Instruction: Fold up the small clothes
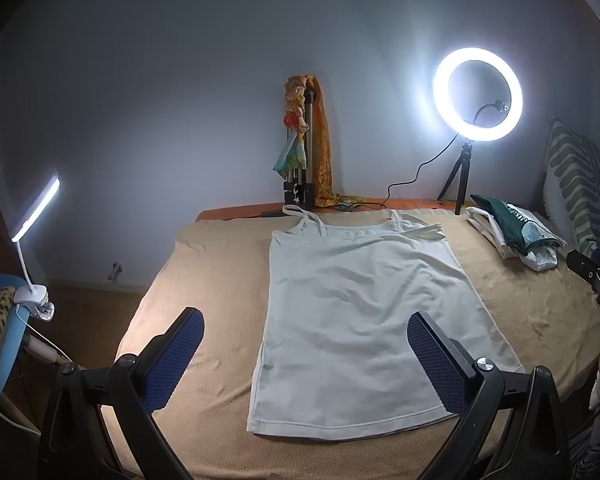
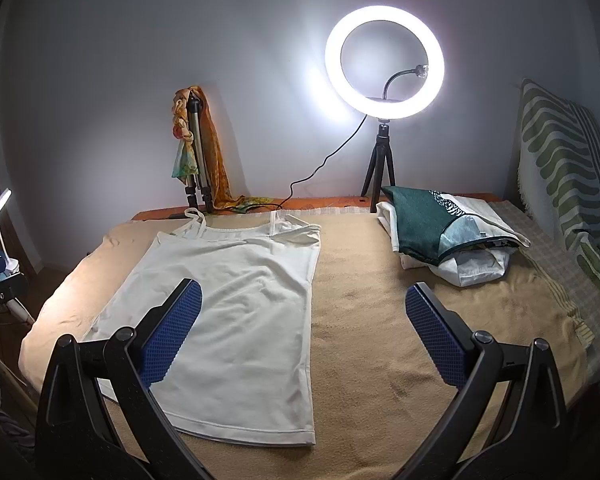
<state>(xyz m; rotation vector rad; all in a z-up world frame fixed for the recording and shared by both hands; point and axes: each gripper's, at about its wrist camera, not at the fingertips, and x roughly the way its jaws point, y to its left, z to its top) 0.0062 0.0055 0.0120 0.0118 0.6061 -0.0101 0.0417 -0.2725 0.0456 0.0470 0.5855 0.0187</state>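
A white strappy tank top [image 1: 352, 312] lies spread flat on the beige blanket [image 1: 204, 280], straps toward the wall, hem toward me. It also shows in the right wrist view [image 2: 236, 308]. My left gripper [image 1: 306, 328] is open and empty, held above the top's lower half near the hem. My right gripper [image 2: 304, 304] is open and empty, above the top's right edge and the blanket [image 2: 380, 340] beside it. Part of the right gripper's body shows at the right edge of the left wrist view [image 1: 598, 276].
A pile of folded clothes [image 2: 448, 236] with a green piece on top lies at the back right, also in the left wrist view [image 1: 512, 232]. A ring light on a tripod [image 2: 384, 64], a folded tripod with scarves [image 2: 198, 152], a clip lamp [image 1: 36, 208] and a striped cushion [image 2: 560, 152] surround the bed.
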